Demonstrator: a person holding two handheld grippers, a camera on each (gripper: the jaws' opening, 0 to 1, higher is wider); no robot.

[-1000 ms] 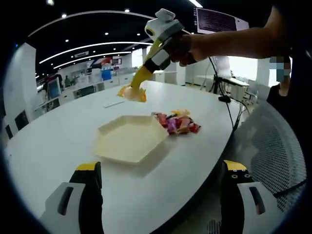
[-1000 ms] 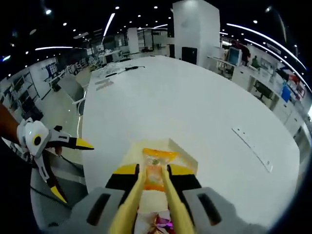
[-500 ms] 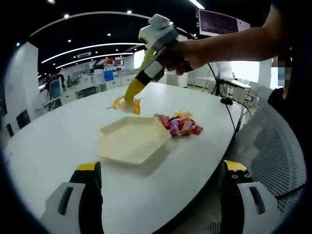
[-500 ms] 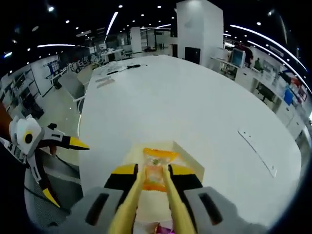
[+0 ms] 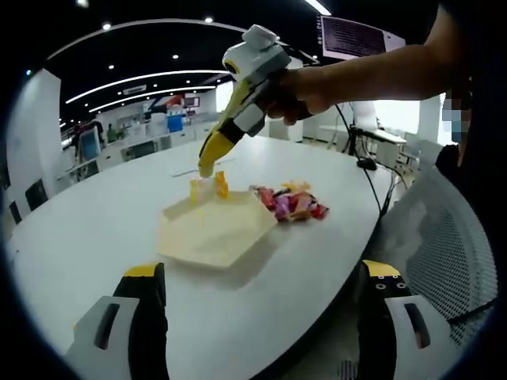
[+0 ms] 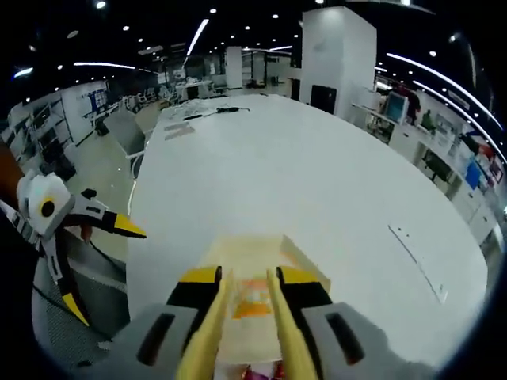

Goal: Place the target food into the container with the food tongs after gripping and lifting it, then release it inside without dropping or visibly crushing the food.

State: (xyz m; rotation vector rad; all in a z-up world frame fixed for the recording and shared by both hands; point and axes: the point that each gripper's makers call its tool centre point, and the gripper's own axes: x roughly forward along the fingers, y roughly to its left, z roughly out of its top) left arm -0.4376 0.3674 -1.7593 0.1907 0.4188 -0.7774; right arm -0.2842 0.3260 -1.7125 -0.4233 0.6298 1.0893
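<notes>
right gripper [image 5: 207, 162]: clamped on yellow tongs [image 6: 242, 332] | orange snack [image 5: 207, 188] over cream tray [image 5: 212, 228] | left gripper [image 5: 257, 324]: jaws wide apart

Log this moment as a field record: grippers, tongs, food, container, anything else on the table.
left gripper: open, holding nothing, low at the near table edge
right gripper: clamped on the yellow food tongs, tips pointing down over the tray
orange packet: just under the tong tips at the tray's far rim; blurred, so grip or contact cannot be told
tray: cream, hexagonal, shallow, flat on the white table
packet pile: mixed coloured wrappers, on the table beside the tray
</notes>
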